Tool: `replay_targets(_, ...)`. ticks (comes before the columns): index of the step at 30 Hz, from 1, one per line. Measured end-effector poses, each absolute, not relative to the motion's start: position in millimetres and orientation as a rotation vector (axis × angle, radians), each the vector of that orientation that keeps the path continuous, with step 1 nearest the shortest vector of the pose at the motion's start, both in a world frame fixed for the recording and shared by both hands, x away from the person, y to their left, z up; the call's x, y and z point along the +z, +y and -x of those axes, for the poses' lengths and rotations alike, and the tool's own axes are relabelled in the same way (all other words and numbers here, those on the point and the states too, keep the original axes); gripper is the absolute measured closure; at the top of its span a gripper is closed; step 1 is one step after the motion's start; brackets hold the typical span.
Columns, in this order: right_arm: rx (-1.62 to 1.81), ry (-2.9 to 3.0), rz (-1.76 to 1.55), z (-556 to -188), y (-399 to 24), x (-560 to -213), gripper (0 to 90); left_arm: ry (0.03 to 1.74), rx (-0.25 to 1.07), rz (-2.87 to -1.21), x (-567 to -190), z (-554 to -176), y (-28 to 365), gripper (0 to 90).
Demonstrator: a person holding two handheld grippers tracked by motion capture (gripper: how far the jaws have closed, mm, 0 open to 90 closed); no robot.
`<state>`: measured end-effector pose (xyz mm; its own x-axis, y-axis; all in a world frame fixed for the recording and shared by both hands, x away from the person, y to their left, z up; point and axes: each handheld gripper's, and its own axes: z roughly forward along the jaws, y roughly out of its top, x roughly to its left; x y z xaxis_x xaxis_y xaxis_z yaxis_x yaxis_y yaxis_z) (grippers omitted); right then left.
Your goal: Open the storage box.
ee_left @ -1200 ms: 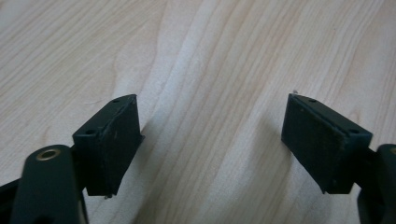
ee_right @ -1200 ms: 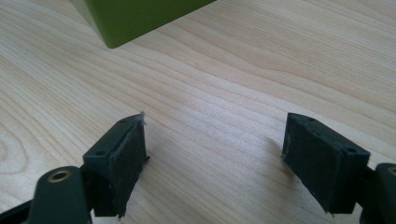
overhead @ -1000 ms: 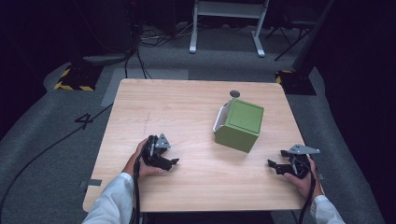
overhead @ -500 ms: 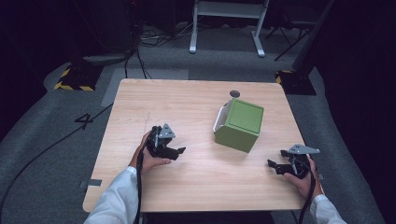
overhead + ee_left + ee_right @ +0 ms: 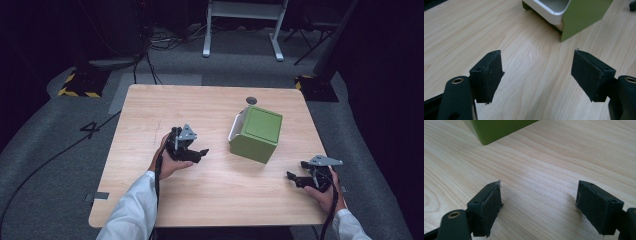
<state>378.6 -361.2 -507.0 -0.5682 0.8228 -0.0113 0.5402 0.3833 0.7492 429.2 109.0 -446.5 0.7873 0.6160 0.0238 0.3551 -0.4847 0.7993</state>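
A green box (image 5: pixel 256 133) with a white inner drawer (image 5: pixel 235 128) sticking out of its left side lies on the wooden table (image 5: pixel 210 110), right of centre. My left gripper (image 5: pixel 199 152) is open and empty, held just above the table a short way left of the box, jaws pointing at it. In the left gripper view the white drawer (image 5: pixel 549 10) and the box's green wall (image 5: pixel 584 17) lie ahead of the open gripper (image 5: pixel 537 72). My right gripper (image 5: pixel 295 178) is open and empty near the table's front right, below the box (image 5: pixel 496 128); its jaws (image 5: pixel 539 207) stand wide apart.
A small dark round disc (image 5: pixel 251 100) lies on the table just behind the box. Cables trail from both grippers off the front edge. Beyond the table stand a white frame (image 5: pixel 245 25) and floor cables (image 5: pixel 150 45); the left half of the tabletop is bare wood.
My left gripper has moved forward and to the right, toward the green box. The right gripper and the box have stayed put.
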Motion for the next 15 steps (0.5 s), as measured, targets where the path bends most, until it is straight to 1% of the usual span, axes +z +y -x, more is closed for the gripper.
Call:
replay_targets(7,1.013,2.265,-1.181,-379,-361,-507,20.5,0.728,0.453,-2.085,-439,-444,87,27.5)
replay_targets(15,1.013,2.267,-1.176,-378,-361,-507,20.5,0.732,0.463,-2.053,-435,-459,64,28.2)
